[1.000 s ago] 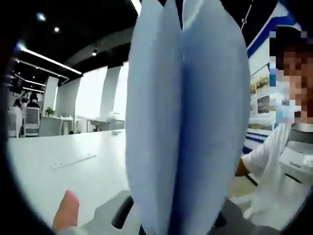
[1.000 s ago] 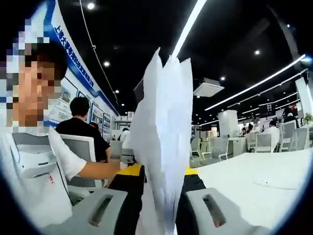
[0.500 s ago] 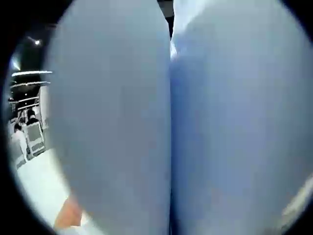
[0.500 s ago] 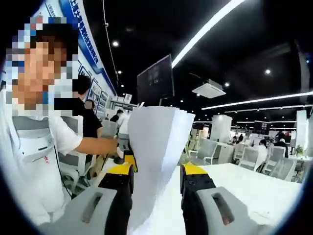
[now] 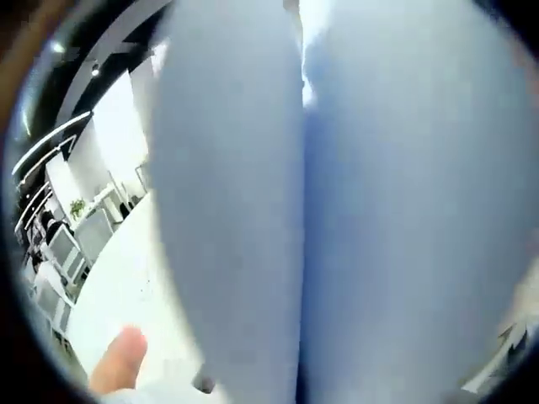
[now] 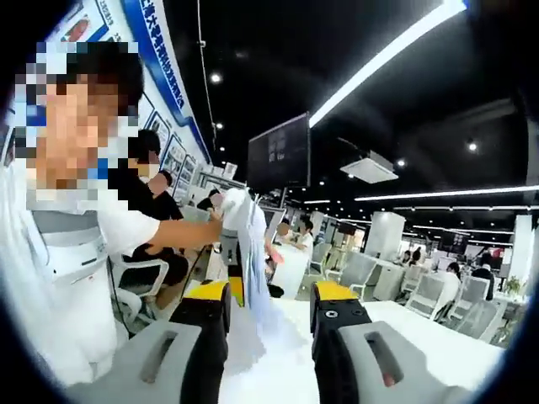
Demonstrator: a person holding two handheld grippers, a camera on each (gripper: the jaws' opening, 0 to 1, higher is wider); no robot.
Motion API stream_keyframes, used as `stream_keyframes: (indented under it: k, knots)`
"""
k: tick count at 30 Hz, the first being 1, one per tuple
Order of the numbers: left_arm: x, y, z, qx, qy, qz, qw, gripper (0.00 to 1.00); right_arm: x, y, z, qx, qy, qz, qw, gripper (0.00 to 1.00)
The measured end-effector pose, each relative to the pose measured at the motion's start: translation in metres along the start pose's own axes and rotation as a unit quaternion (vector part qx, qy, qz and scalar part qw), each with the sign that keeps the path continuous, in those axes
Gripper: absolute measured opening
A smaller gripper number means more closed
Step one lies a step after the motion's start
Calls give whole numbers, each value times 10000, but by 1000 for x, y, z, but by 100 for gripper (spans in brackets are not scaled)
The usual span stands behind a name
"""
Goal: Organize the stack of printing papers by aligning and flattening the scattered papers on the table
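Note:
The stack of white printing papers (image 5: 337, 210) stands right in front of the lens in the left gripper view, fanned into two bulging halves. It hides my left gripper's jaws, which are shut on its lower edge. In the right gripper view the same stack (image 6: 249, 244) stands upright farther off. My left gripper (image 6: 233, 268) holds it there, with a person's hand behind. Its lower sheets trail down onto the white table (image 6: 421, 353). My right gripper (image 6: 269, 290) stands open. Its yellow-and-black jaws are spread to either side of the trailing sheets, with no grip on them.
A fingertip (image 5: 118, 360) shows at the lower left of the left gripper view, over the white table (image 5: 118, 286). A person in a white shirt (image 6: 59, 252) sits close on the left. Other people, chairs (image 6: 362, 269) and desks stand behind.
The stack has moved away from my right gripper, from between its jaws to farther off, held by the left gripper. The left gripper view has tilted, with the papers still close against it.

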State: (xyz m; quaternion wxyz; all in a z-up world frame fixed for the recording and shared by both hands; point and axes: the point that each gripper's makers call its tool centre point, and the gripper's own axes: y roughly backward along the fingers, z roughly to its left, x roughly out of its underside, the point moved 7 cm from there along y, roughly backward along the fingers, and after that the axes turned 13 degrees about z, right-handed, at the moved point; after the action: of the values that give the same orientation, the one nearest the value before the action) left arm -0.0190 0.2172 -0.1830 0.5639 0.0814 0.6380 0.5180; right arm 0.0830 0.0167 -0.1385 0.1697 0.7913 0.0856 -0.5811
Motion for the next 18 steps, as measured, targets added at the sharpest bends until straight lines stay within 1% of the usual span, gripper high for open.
stream_keyframes:
  k: [1, 2, 3, 4, 5, 6, 9, 11, 12, 13, 15, 16, 17, 18]
  knots:
    - [-1, -1, 0, 29, -22, 46, 10000, 5, 0, -2, 1, -86, -44, 58, 9999, 33]
    - [-3, -3, 1, 84, -25, 122, 9999, 5, 3, -8, 3, -229, -92, 239, 9994, 33]
    - [-4, -3, 2, 77, -21, 132, 9999, 5, 3, -9, 3, -239, -105, 245, 9994, 33]
    - [-5, -5, 3, 125, -25, 202, 9997, 5, 3, -17, 2, -346, -170, 198, 9991, 33]
    - [-5, -7, 3, 202, -4, 260, 9995, 5, 5, -22, 2, -406, -186, 219, 9988, 33]
    - [-6, -10, 4, 182, 16, 277, 9994, 5, 6, -28, 0, -418, -218, 207, 9987, 33]
    - [-7, -16, 3, 307, -8, 374, 9988, 5, 14, -42, -3, -532, -237, 408, 9975, 33]
    - [-8, -18, 2, 323, -21, 439, 9985, 5, 17, -48, -1, -747, -412, 522, 9950, 32]
    - [-9, -19, 2, 319, -64, 458, 9984, 5, 19, -50, -1, -799, -425, 635, 9939, 28]
    - [-10, -19, 3, 326, -83, 505, 9982, 5, 20, -50, 1, -891, -348, 734, 9927, 23]
    - [-11, -21, 2, 370, -64, 558, 9977, 5, 20, -51, 4, -1005, -302, 865, 9907, 12]
    - [-11, -22, 1, 386, -91, 626, 9973, 6, 19, -50, 10, -1201, -311, 841, 9887, 4]
    - [-12, -22, 1, 410, -110, 620, 9972, 6, 19, -50, 10, -1177, -409, 874, 9884, 0]
    - [-12, -23, 1, 419, -107, 646, 9970, 6, 19, -50, 10, -1153, -420, 871, 9886, 0]
